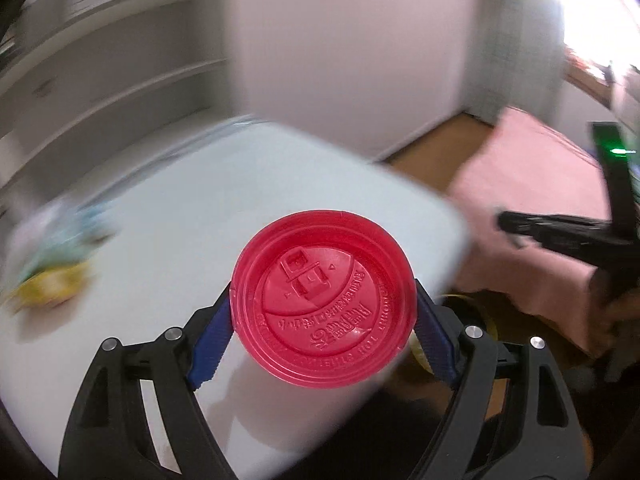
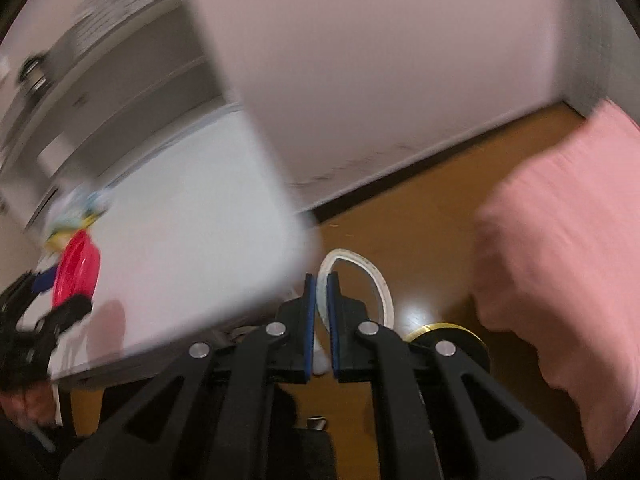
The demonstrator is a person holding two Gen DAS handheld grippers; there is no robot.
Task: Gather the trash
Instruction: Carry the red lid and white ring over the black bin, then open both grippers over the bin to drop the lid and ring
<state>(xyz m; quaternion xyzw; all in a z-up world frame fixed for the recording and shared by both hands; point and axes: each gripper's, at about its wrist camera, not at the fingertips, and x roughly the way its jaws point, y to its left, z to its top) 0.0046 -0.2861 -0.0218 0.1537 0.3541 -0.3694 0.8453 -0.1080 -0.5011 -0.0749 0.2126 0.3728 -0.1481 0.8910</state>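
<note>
Red lid (image 1: 325,300) clamped between left claw (image 1: 324,316) pads

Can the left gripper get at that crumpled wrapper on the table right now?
Probably not as things stand. The left gripper is shut on the red lid, so its jaws are occupied. The blurred crumpled wrapper lies on the white table with nothing visibly between them; the lid would likely need dropping first.

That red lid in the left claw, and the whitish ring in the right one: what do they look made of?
The red lid looks like thin moulded plastic with a slight gloss: raised lettering and a drink-hole flap are pressed into it. The whitish ring, pinched in the right claw, seems translucent, flexible plastic or rubber, since it bends into a loop; the blur leaves it open. The left claw grips the lid's rim.
</note>
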